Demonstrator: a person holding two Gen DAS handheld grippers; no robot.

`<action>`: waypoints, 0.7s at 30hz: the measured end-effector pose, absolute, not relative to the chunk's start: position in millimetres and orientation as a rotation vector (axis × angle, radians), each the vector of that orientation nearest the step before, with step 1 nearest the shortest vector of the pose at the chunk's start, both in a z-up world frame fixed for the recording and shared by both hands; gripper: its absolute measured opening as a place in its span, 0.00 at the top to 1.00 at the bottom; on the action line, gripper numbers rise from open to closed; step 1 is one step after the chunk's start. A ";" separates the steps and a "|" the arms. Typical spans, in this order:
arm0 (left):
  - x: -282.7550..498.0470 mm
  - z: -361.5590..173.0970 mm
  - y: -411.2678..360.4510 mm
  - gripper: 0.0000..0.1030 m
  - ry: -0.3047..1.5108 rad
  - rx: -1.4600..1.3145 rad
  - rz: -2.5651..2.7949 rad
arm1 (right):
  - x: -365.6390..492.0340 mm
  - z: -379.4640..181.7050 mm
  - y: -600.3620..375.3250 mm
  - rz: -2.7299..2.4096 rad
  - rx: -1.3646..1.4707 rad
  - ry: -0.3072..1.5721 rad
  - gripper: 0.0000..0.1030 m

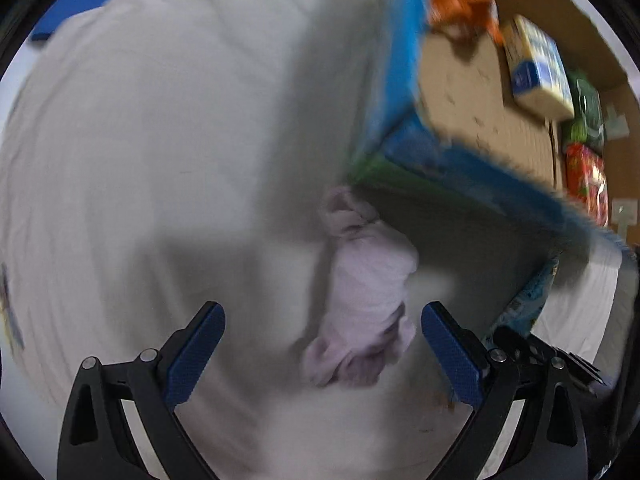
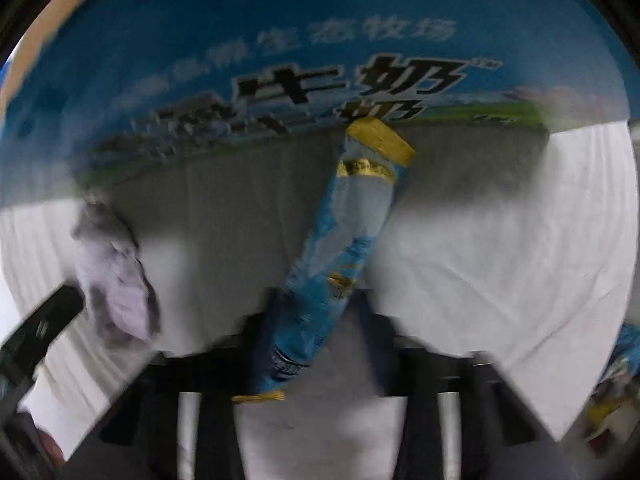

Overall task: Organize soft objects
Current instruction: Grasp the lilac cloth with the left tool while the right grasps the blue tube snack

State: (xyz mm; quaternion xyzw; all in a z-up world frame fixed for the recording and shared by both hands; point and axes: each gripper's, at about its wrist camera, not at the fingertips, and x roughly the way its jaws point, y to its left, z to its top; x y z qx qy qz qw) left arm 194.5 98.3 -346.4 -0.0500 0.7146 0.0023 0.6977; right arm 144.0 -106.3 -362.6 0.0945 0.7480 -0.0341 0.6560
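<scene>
A crumpled pale pink cloth [image 1: 368, 288] lies on a white sheet [image 1: 160, 140], between and just ahead of the blue pads of my left gripper [image 1: 322, 350], which is open and empty. The cloth also shows in the right wrist view [image 2: 114, 276] at the left. My right gripper [image 2: 316, 320] is shut on a blue and gold snack packet [image 2: 340, 248], which sticks up and forward toward a blue milk carton box [image 2: 320, 60]. The same box shows in the left wrist view [image 1: 404, 80], open at the top.
Inside the cardboard box [image 1: 480, 92] lie an orange bag [image 1: 460, 4], a blue and white pack [image 1: 536, 68], a green pack [image 1: 586, 120] and a red pack [image 1: 588, 184]. Another blue packet [image 2: 616, 376] lies at the right edge. The left gripper's body [image 2: 36, 344] intrudes at lower left.
</scene>
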 end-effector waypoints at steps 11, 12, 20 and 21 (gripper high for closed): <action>164.0 -369.8 63.0 0.65 1.653 -0.011 -0.067 | 107.5 -354.9 -126.3 0.012 0.030 1.767 0.82; 154.4 -368.6 59.5 0.65 1.657 -0.008 -0.073 | 104.1 -353.9 -127.9 0.020 0.022 1.763 0.82; 114.8 -379.2 42.9 0.64 1.696 -0.081 -0.056 | 88.2 -368.2 -144.3 0.001 0.113 1.778 0.56; 114.9 -379.0 42.2 0.64 1.690 -0.084 -0.051 | 87.8 -370.9 -144.9 0.002 0.132 1.781 0.55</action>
